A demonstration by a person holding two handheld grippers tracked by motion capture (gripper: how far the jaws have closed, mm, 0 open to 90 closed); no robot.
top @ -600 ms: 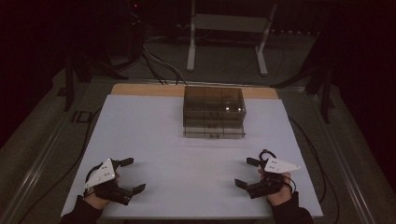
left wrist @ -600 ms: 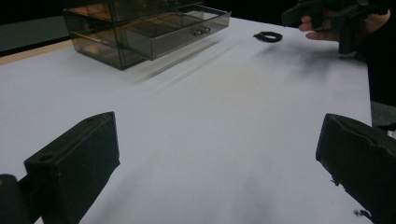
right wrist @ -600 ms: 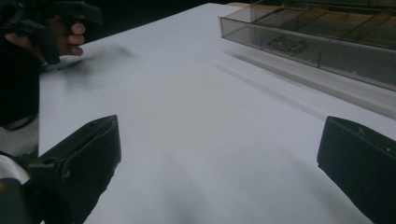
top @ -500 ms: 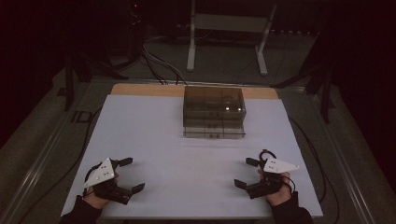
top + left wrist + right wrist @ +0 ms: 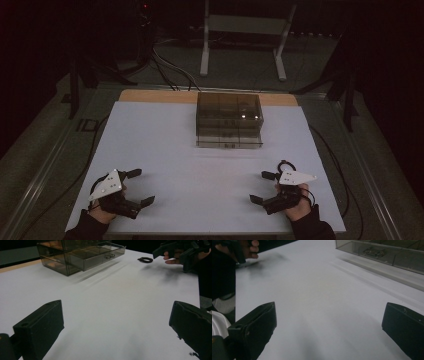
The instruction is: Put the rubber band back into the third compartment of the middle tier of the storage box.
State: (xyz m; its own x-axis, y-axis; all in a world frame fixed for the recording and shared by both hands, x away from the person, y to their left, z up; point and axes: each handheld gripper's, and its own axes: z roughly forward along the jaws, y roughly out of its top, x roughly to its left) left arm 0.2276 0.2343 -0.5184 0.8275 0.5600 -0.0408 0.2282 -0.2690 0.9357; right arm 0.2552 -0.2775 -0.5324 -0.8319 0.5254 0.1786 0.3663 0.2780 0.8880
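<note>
Two grippers are on the table, one in each hand, and both sit low at the near edge of the white rectangular tabletop (image 5: 200,150). The left black two-jaw gripper (image 5: 137,187) is at the near-left corner, its jaws spread wide apart with nothing between them; its own view shows bare white surface between the two black pads. The right black two-jaw gripper (image 5: 262,187) is at the near-right corner, jaws likewise wide apart and empty, and its view shows the same bare white between them.

One smoky transparent plastic drawer box (image 5: 229,120) stands at the far middle of the table, well apart from both grippers. Its bottom drawer is pulled slightly forward, with one small metal handle on the front. Small items lie inside, too dim to tell what they are.

One small black ring-shaped band (image 5: 145,259) lies flat on the table just beside the right gripper, on its far side. Each gripper carries one pale three-cornered plate on top.
</note>
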